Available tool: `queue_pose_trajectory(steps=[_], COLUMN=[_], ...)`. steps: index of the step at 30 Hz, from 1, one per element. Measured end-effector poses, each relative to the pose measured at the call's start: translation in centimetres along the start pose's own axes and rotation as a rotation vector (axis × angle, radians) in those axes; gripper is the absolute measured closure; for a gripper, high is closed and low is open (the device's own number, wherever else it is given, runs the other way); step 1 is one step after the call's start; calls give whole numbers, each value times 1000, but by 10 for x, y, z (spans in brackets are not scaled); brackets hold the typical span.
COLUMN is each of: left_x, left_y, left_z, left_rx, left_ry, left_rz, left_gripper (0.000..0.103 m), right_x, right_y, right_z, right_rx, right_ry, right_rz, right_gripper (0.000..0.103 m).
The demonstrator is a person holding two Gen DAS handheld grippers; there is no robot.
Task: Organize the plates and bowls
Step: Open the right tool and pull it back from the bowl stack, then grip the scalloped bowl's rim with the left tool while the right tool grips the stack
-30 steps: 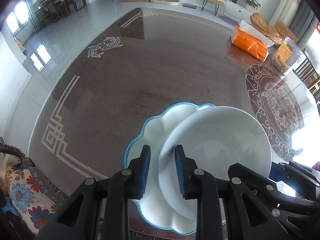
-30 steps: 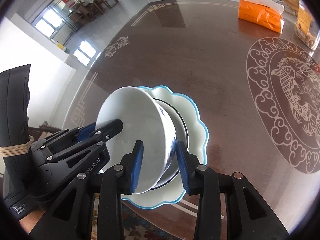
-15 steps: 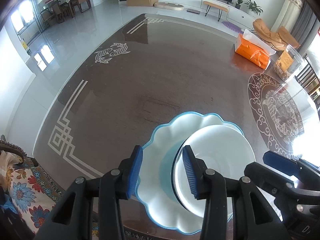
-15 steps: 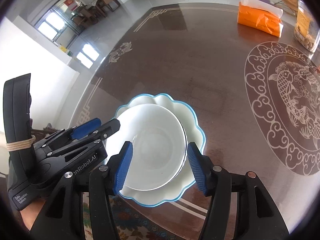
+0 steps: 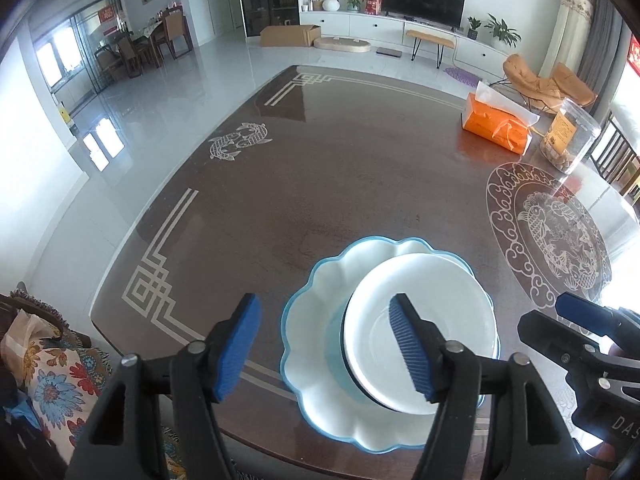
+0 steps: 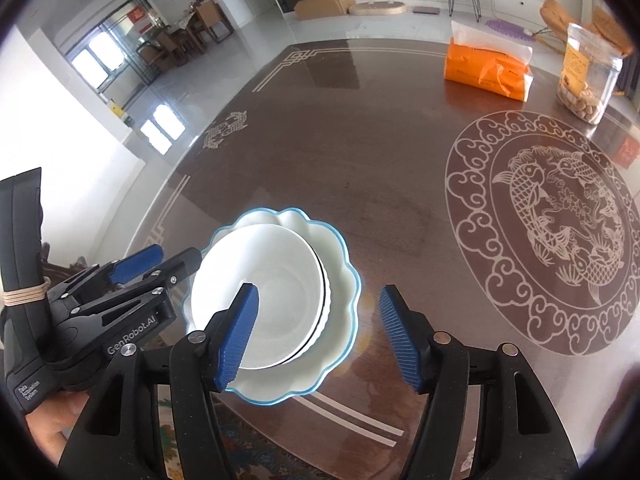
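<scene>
Left tool [image 5: 326,346], right tool [image 6: 320,334] opening, empty; 1 bowl [image 6: 276,300], 1 plate [image 6: 340,264].

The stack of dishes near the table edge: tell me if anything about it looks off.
The white bowl sits off-centre on the scalloped blue-rimmed plate, crowding the plate's side toward the right tongs. No chips or spills show. Both tongs are opening, with nothing gripped.

White bowl [image 6: 264,296] on scalloped blue-rimmed plate [image 6: 340,280], right gripper [image 6: 316,336] opening, clear of both
</scene>
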State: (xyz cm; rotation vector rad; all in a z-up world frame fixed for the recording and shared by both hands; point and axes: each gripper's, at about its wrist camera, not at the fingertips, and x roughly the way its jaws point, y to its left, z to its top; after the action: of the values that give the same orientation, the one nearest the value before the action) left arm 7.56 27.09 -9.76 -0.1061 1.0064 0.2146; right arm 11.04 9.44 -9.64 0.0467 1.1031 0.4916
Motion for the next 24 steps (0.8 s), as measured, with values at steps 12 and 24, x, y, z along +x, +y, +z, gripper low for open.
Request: queue_pose_trajectory(steps=[12,24], left_x=[-51,-69], left_y=[-27,-28], left_z=[-30,-50], left_rx=[51,66], left_ry=[-104,-145], left_rz=[32,67], left_gripper=[26,26], right_x=[-29,-53], right_y=[-18,-8], right_z=[-43,-61], right_rx=[36,15], right_ry=[-70,-151], right_rz=[-95,-151], right_gripper=[32,32])
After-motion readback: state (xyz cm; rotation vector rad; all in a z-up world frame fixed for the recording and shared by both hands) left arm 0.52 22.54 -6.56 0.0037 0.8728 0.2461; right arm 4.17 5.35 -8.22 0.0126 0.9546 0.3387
